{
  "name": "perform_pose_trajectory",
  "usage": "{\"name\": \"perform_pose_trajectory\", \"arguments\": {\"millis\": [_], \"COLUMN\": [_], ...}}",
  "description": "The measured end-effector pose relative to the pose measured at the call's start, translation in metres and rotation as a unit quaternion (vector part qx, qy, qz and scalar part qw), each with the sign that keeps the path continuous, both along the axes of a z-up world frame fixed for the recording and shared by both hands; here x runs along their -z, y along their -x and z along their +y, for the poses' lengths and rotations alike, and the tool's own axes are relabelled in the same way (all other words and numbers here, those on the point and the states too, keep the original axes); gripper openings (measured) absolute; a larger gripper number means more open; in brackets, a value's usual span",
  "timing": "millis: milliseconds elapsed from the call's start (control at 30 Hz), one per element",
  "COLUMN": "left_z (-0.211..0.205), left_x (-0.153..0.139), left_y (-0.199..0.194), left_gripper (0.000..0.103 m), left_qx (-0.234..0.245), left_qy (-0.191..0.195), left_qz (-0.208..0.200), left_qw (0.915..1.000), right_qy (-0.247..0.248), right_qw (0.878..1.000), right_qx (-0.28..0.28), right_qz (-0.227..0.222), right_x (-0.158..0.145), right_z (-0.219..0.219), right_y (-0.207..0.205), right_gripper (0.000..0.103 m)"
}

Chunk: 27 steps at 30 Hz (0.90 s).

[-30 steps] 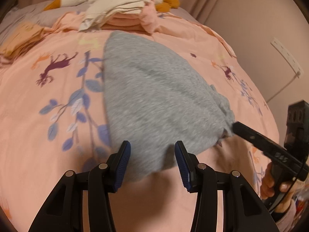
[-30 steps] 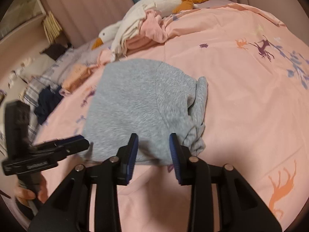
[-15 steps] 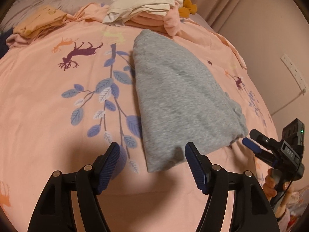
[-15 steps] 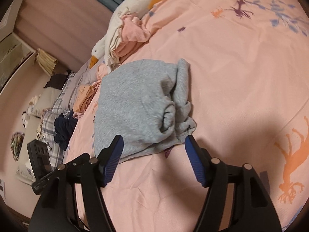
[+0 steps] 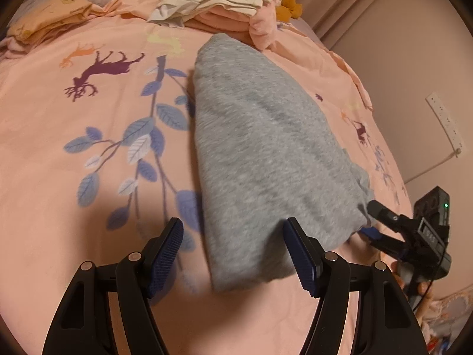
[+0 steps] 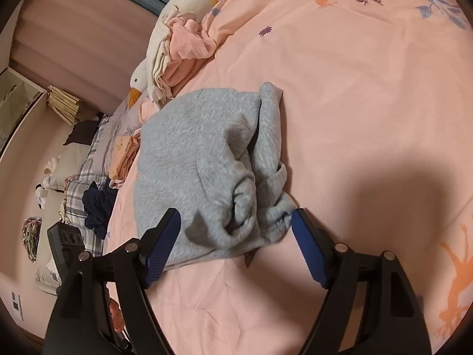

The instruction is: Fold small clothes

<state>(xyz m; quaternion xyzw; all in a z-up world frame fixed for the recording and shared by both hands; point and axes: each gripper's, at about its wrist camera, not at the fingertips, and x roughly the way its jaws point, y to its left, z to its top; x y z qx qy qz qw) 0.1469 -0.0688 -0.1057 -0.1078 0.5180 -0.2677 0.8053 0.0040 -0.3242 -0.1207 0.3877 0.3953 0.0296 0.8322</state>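
A folded grey fleece garment lies on the pink printed bedsheet. My left gripper is open, its jaws on either side of the garment's near end. The right gripper shows in the left wrist view at the garment's right corner. In the right wrist view the garment shows bunched rolled folds at its near right side. My right gripper is open wide, its jaws on either side of that bunched end.
A pile of folded cream and pink clothes with a goose plush lies at the far end of the bed. Orange clothes lie far left. A wall with a power strip is to the right.
Both grippers opened wide and let go of the garment, then moved in close to its near end again. The garment lies flat on the sheet.
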Motion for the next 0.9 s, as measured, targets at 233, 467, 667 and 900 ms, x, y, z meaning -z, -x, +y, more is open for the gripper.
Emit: {"name": "perform_pose_trajectory", "arguments": {"millis": [233,467,667,900], "left_z": [-0.014,-0.021,-0.026,-0.03], "left_x": [0.005,0.009,0.011,0.015], "left_y": [-0.011,-0.015,-0.021,-0.024], "left_gripper": [0.069,0.07,0.071,0.074], "left_qx": [0.012,0.017,0.021,0.023], "left_qy": [0.002,0.006,0.007,0.011], "left_qz": [0.004,0.006,0.007,0.008], "left_qw": [0.9999,0.9998,0.9997,0.9996], "right_qy": [0.004,0.008,0.014,0.025], "right_qw": [1.0,1.0,1.0,0.999], "right_qx": [-0.006,-0.002,-0.011,-0.027], "right_qz": [0.002,0.001,-0.001,-0.006], "right_x": [0.002,0.002,0.003,0.003], "right_z": [-0.003,-0.009,-0.009,-0.003], "right_y": [-0.013,-0.023,-0.035,-0.046], "right_gripper": [0.084,0.084,0.084,0.084]}}
